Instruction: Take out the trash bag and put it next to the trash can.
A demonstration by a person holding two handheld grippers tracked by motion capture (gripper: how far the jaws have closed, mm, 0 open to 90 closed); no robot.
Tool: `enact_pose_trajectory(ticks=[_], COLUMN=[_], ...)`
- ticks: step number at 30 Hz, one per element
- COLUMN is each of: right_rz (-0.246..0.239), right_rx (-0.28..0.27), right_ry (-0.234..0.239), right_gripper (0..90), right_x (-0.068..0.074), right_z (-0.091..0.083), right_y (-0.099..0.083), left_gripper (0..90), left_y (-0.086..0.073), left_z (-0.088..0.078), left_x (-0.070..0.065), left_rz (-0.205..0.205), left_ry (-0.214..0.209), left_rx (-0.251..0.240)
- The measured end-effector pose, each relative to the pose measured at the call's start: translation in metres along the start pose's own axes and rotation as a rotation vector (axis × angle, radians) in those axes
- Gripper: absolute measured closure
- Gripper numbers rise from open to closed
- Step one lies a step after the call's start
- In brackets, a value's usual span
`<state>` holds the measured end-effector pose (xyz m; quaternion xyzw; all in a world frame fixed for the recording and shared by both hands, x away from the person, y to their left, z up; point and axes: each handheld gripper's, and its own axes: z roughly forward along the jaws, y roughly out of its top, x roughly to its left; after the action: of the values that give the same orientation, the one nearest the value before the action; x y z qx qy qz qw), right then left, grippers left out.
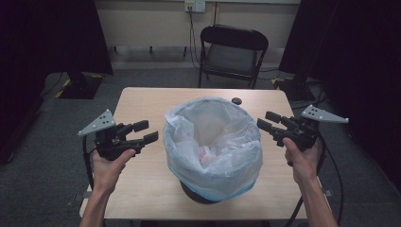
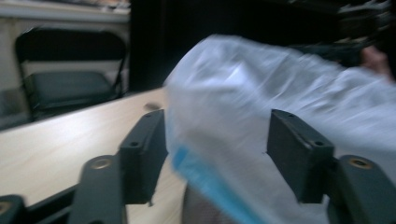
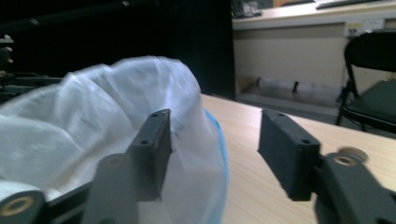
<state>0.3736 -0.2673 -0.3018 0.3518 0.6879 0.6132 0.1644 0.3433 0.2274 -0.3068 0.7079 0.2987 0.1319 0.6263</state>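
Grippers flanked bag-lined bin (image 1: 213, 142): left gripper (image 1: 145, 132) and right gripper (image 1: 265, 121) both released, nothing pinched, bag rim just beyond jaws.

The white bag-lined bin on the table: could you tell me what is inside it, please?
Inside the white bag, something pale pink and crumpled lies at the bottom. The liner's folds cover the rest, so what it is cannot be told.

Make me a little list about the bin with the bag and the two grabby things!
bin: dark, under the bag
bag: white plastic liner, puffed up over the bin
inside bag: something pinkish, too small to tell
left tool: open, beside the bag, apart from it
right tool: open, beside the bag
table: light wood
behind table: black folding chair
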Motion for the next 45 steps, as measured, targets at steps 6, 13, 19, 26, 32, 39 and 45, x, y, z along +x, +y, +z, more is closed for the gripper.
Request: enact_pose_trajectory(ticks=[6,13,19,26,32,39,45], right_rz=[-0.025,-0.087,-0.106,-0.136,-0.127,-0.092,-0.076], right_rx=[-0.006,0.093,0.135,0.136,0.119,0.086,0.034], right_ry=[0.091,0.092,0.053,-0.027,-0.03,0.03,0.08], right_gripper=[28.7,21.3,44.9,68.6,90.0,90.0,90.0], right_x=[0.016,0.042,0.042,0.041,0.037,0.039,0.044], right_z=[-0.002,0.003,0.007,0.008,0.009,0.016,0.014], right_y=[0.018,0.014,0.009,0.018,0.026,0.028,0.038], left_gripper=[26.6,19.8,23.0,41.3,62.5,89.5,90.0], left_y=[0.023,0.023,0.014,0.016,0.02,0.023,0.033], left_z=[0.0,0.02,0.041,0.04,0.036,0.029,0.031], left_x=[-0.023,-0.036,-0.031,-0.032,-0.033,-0.033,-0.042], left_rz=[0.036,0.046,0.021,0.04,0.077,0.094,0.106], left_ry=[-0.027,-0.057,-0.053,-0.002,0.061,0.057,0.007], left_rx=[-0.01,0.043,0.085,0.068,0.053,0.035,-0.003])
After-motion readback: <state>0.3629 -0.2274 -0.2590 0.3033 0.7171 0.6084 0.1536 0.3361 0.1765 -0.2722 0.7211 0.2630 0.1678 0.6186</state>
